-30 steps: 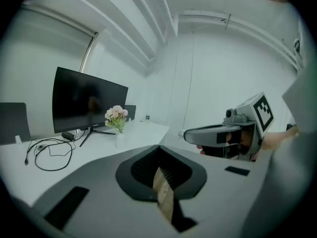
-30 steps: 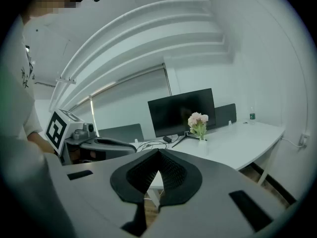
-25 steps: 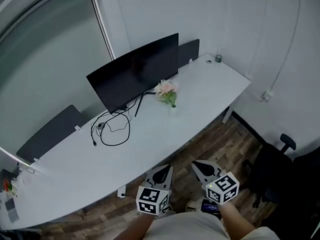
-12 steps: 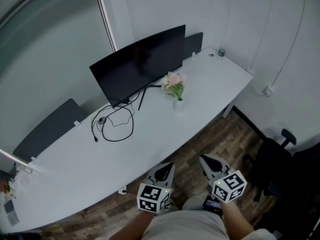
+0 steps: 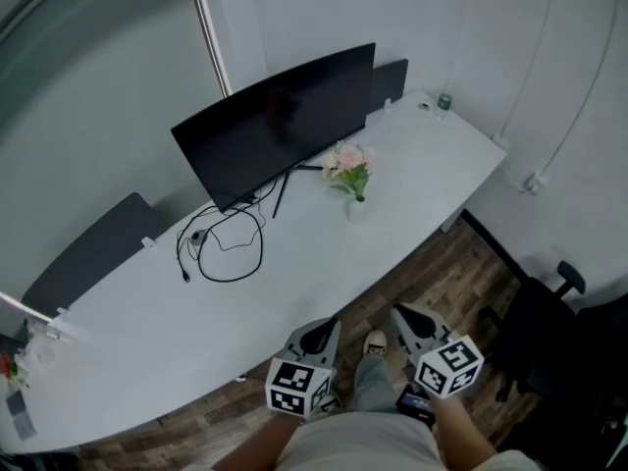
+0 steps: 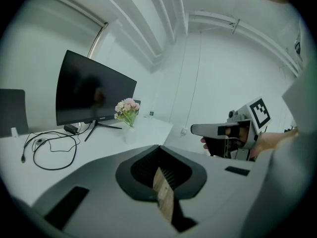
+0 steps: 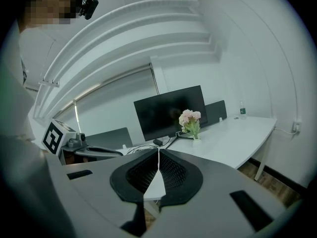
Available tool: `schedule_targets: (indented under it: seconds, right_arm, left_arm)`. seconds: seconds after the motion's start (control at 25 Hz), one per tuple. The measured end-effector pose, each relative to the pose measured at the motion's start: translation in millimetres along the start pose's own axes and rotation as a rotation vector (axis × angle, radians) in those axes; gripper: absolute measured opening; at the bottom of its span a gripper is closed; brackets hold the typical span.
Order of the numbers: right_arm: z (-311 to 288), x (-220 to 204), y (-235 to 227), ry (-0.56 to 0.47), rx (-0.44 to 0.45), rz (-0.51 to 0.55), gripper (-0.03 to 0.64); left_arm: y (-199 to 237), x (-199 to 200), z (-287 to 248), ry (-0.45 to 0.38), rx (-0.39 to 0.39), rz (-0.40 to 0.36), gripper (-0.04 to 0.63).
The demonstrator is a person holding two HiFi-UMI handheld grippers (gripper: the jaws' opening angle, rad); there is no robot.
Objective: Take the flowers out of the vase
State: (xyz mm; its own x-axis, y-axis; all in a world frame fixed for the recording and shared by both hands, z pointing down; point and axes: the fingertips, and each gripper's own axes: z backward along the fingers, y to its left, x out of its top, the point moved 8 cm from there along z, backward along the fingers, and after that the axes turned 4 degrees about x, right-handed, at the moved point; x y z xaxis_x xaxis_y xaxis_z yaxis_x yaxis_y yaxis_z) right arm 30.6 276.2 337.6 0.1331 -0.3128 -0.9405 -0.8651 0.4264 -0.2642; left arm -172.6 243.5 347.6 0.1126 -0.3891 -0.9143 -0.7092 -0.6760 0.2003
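The left gripper (image 5: 317, 334) and the right gripper (image 5: 410, 320) were clenched on nothing, short of the desk's (image 5: 294, 273) near edge. The flowers (image 5: 349, 162) stood in a small white vase (image 5: 358, 209) near the monitor (image 5: 275, 126); pulling them with the vase unheld would probably tip it.

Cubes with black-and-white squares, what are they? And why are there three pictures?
Those cubes are part of two hand-held tools. A person holds the left gripper and the right gripper, each with two fingers that pinch. One picture comes from a camera on the person's head, looking down. The other two come from cameras riding on each tool, looking along its fingers. On the white desk stand a dark monitor, a looped black cable and pink flowers in a small pale vase. Both pairs of fingers are shut and hold nothing, and they are not at the flowers yet.
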Motion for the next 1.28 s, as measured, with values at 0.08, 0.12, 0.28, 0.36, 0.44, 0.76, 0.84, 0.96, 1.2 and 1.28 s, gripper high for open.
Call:
schedule_targets:
  seconds: [0.08, 0.12, 0.28, 0.36, 0.44, 0.76, 0.84, 0.96, 1.2, 1.28]
  right_arm:
    - [-11, 6, -13, -0.001, 0.012, 0.001, 0.032]
    - [-17, 10, -21, -0.002, 0.019, 0.001, 0.032]
    - [-44, 29, -54, 0.004, 0.047, 0.013, 0.032]
    - [-57, 41, -69, 0.005, 0.069, 0.022, 0.032]
    - [-69, 52, -83, 0.003, 0.095, 0.035, 0.032]
    - [-105, 82, -140, 0.019, 0.194, 0.053, 0.034]
    - [-112, 86, -152, 0.032, 0.220, 0.059, 0.034]
    - [-123, 90, -170, 0.046, 0.241, 0.057, 0.034]
    - [-137, 89, -186, 0.066, 0.278, 0.031, 0.034]
    - [-139, 89, -188, 0.068, 0.282, 0.026, 0.034]
  left_arm:
    - [5, 6, -14, 0.002, 0.010, 0.005, 0.003]
    - [7, 9, -21, 0.001, 0.014, 0.005, 0.003]
    - [20, 31, -56, -0.011, 0.041, 0.009, 0.003]
    - [26, 42, -73, -0.016, 0.058, 0.009, 0.003]
    - [30, 52, -90, -0.020, 0.076, 0.012, 0.003]
    - [36, 83, -149, -0.040, 0.153, 0.036, 0.003]
    - [36, 88, -162, -0.046, 0.173, 0.045, 0.003]
    - [35, 93, -178, -0.049, 0.201, 0.052, 0.003]
    - [37, 96, -192, -0.030, 0.239, 0.057, 0.003]
    - [39, 98, -195, -0.028, 0.243, 0.057, 0.003]
